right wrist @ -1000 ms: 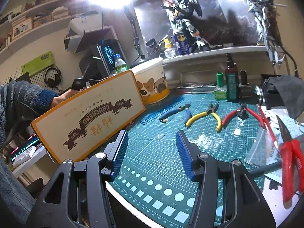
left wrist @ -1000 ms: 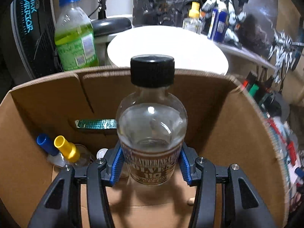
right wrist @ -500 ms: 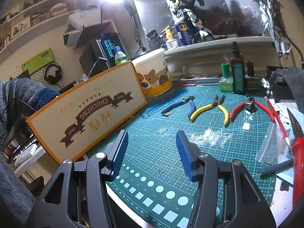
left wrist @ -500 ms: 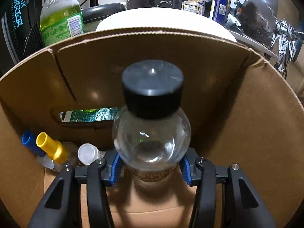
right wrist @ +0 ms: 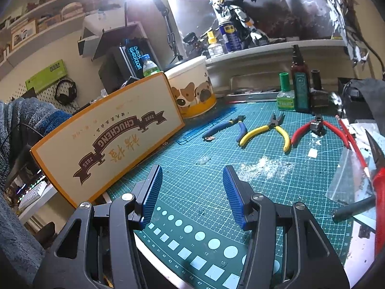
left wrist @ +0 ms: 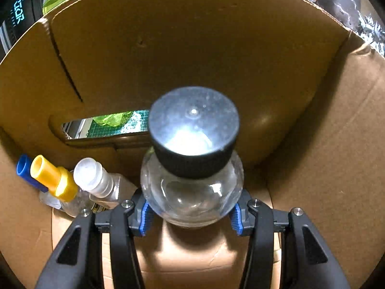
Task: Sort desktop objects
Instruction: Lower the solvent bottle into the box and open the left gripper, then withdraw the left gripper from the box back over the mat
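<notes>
My left gripper [left wrist: 191, 213] is shut on a clear glass bottle [left wrist: 192, 192] with a black cap, held upright low inside the cardboard box [left wrist: 216, 48]. Three small bottles stand in the box's left corner: one blue-capped [left wrist: 26, 171], one yellow-capped [left wrist: 51, 180], one clear-capped [left wrist: 93, 180]. My right gripper [right wrist: 192, 192] is open and empty above the green cutting mat [right wrist: 240, 168]. The box [right wrist: 108, 134] stands to its left. Blue-handled [right wrist: 226, 125], yellow-handled [right wrist: 264, 132] and red-handled [right wrist: 317, 130] pliers lie on the mat beyond it.
A dog-print tub [right wrist: 192, 89] stands behind the box. A green-capped bottle [right wrist: 285, 91] and a dark spray bottle [right wrist: 299, 82] stand at the mat's back edge. Large red-handled pliers [right wrist: 377, 183] and a plastic bag [right wrist: 349, 178] lie at the right.
My left gripper has lowered the glass bottle deeper into the box, so I now look down on its cap. The right gripper has drifted slightly and stayed open.
</notes>
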A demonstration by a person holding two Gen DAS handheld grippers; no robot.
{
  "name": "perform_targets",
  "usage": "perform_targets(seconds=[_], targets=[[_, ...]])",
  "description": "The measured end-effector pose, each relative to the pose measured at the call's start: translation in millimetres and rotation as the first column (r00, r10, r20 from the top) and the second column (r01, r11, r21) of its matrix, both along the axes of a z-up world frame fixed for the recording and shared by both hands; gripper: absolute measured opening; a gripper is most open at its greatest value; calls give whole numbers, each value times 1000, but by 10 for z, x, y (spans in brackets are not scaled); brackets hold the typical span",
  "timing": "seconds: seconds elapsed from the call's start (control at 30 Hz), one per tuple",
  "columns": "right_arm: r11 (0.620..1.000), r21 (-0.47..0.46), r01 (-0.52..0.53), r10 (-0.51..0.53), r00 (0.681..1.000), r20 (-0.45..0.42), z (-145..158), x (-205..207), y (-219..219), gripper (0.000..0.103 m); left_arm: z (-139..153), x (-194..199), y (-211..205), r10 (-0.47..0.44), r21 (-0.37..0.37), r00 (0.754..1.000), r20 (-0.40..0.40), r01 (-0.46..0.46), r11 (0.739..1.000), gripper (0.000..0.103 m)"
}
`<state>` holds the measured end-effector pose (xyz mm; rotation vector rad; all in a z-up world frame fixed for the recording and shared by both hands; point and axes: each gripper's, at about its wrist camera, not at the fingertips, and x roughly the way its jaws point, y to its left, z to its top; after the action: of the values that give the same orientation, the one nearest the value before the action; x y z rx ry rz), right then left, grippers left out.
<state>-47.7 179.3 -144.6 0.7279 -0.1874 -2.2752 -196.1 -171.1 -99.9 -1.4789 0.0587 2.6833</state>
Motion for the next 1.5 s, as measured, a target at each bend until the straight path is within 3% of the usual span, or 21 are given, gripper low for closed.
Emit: perform_targets(seconds=[0.17,0.23,0.3,0.4,0.5,0.77,0.8,0.87,1.0,1.13,1.2,1.3,1.5], targets=[[1000,0,-5,5,1000,9,-32,2,-13,50,52,9,63,4,-50,1000,28,-2,999,52],[1000,0,-7,7,1000,13,-44,2,-18,50,139,43,99,0,-63,1000,24,2,998,57],[1000,-2,-10,10,1000,15,-54,2,-20,50,260,85,133,-5,-69,1000,14,6,998,67],[1000,-5,-15,15,1000,19,-68,3,-36,50,500,153,149,23,-109,1000,-16,-24,994,77],[1000,-5,-24,24,1000,17,-69,16,-64,50,729,242,98,41,-102,998,-39,-45,994,85],[999,-3,-32,32,999,0,-11,87,-77,50,1407,784,221,-7,-123,980,-199,-18,992,98],[1000,-1,-31,31,1000,-4,4,100,-69,50,1524,896,241,-14,-125,971,-239,-17,992,103],[1000,2,-25,25,1000,-12,38,132,-41,50,1743,1050,361,-27,-119,943,-331,-13,993,103],[1000,13,-5,6,1000,-22,96,195,39,50,2110,1471,545,-66,-36,894,-444,56,998,103],[999,35,30,-29,999,-26,144,270,168,51,2217,1939,938,-132,1,817,-561,160,987,103],[998,45,46,-45,999,-29,168,316,236,51,2142,2206,1185,-161,-4,767,-621,202,979,103],[995,58,78,-77,996,-35,209,401,351,51,1845,2482,1547,-196,-17,728,-657,245,969,103],[980,115,163,-158,986,-49,240,521,469,52,1146,2560,2022,-136,-13,729,-670,172,985,103]])
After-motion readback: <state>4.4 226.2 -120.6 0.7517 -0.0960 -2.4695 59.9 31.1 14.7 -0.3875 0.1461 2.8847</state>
